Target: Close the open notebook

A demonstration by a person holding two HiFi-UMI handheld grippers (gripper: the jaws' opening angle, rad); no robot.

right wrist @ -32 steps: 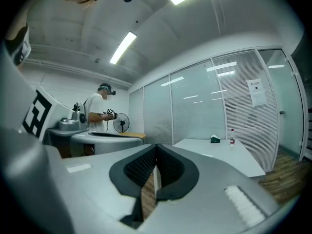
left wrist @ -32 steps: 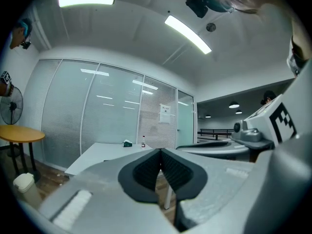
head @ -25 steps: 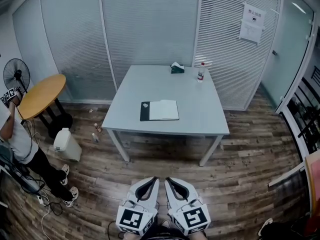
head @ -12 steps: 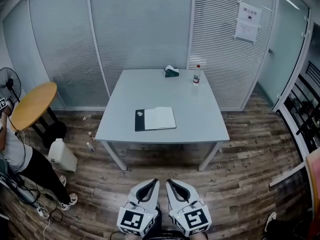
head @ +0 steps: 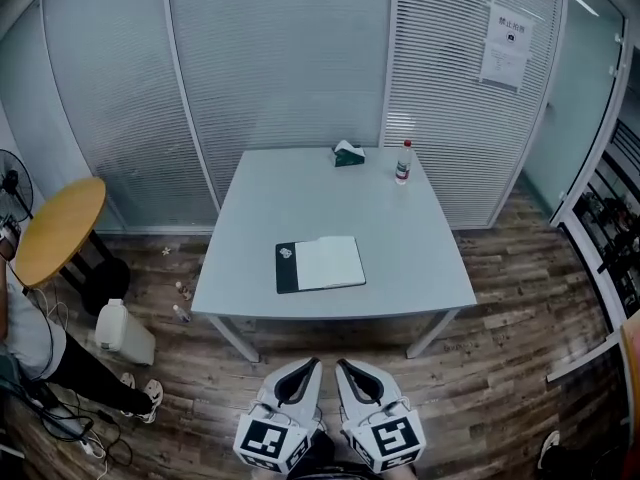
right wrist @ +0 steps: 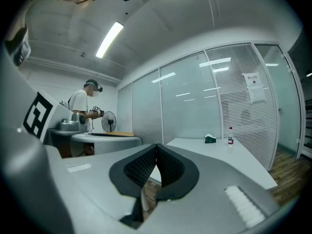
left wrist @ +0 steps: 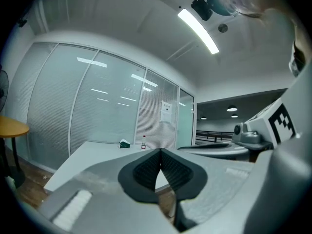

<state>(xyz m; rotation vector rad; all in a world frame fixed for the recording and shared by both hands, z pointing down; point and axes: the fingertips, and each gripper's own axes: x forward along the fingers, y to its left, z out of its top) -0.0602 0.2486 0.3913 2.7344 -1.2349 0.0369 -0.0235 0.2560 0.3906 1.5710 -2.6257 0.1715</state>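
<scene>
An open notebook [head: 320, 265] with a black cover and white pages lies flat on the grey table [head: 400, 248], near its front edge. My left gripper [head: 311, 365] and right gripper [head: 341, 366] hover side by side at the bottom of the head view, short of the table, over the wooden floor. Both are shut with nothing between the jaws. In the left gripper view the left gripper [left wrist: 160, 151] points level toward the table [left wrist: 97, 152]. The right gripper [right wrist: 156, 146] likewise faces the table [right wrist: 219, 152]. The notebook is hidden in both gripper views.
At the table's far edge stand a green tissue box [head: 349, 154] and a small bottle [head: 403, 162]. A round wooden table [head: 55, 230], a white jug [head: 118, 328] and a person [head: 30, 343] are at the left. Glass walls with blinds [head: 300, 58] stand behind.
Both grippers and the head have come closer to the table; the table and notebook appear larger and lower in the head view. The jaws stayed shut.
</scene>
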